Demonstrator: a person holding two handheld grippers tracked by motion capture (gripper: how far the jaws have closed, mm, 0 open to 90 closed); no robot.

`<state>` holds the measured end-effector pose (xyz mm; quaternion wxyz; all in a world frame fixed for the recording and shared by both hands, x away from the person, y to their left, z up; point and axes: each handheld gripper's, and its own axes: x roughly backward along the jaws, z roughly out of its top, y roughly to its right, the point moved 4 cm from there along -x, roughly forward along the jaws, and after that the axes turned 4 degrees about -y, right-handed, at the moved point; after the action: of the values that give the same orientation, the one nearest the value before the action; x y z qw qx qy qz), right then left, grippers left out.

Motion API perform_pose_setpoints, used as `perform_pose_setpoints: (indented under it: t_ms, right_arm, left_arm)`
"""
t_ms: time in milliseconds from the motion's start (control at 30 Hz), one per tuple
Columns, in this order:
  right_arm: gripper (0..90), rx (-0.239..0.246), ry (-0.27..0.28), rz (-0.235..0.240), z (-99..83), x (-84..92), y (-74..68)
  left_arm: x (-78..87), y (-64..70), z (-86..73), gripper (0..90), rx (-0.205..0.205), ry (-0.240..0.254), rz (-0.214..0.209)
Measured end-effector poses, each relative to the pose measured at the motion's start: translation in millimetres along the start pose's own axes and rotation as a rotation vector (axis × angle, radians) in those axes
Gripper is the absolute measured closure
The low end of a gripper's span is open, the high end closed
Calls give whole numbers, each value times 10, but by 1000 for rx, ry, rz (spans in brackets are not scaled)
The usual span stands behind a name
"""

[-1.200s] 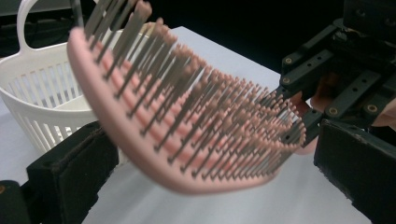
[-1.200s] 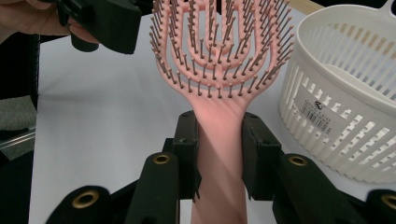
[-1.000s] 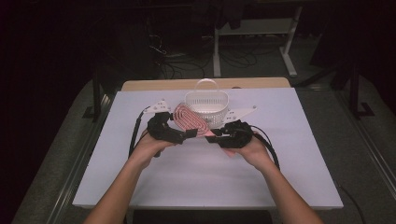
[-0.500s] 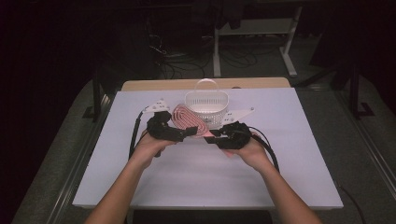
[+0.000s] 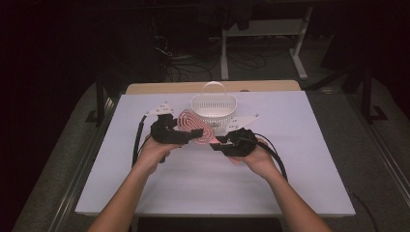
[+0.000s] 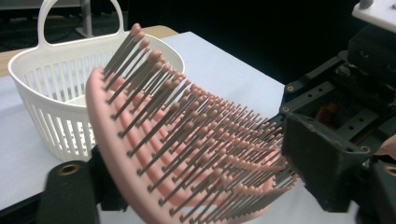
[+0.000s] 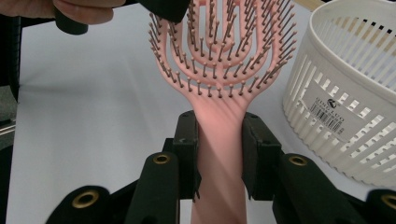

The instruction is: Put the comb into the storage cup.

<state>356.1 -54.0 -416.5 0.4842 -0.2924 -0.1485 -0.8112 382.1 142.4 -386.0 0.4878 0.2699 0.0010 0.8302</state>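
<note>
The pink paddle hairbrush (image 5: 196,126) hangs above the table (image 5: 309,159), just near of the white slotted basket (image 5: 213,110), between both hands. The right gripper (image 7: 218,149) has its fingers clamped on the handle; the left gripper (image 5: 193,133) has just been closing its fingers around the brush head, and contact cannot be told. A good handover waits for that second grip to seat before the handle is released. The basket's barcode label (image 7: 329,113) is too small to read.
</note>
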Motion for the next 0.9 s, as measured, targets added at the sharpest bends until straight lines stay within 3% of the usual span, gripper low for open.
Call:
perform_pose_setpoints:
  t_ms: [467,900]
  right_arm:
    - [687,12,-10,-28,-17,-67,-22]
    - [687,30,-34,-58,-33,-155,-61]
  left_arm:
    - [23,-36,-5,399,43,22,-3]
    - [51,-29,9,500,46,39,-16]
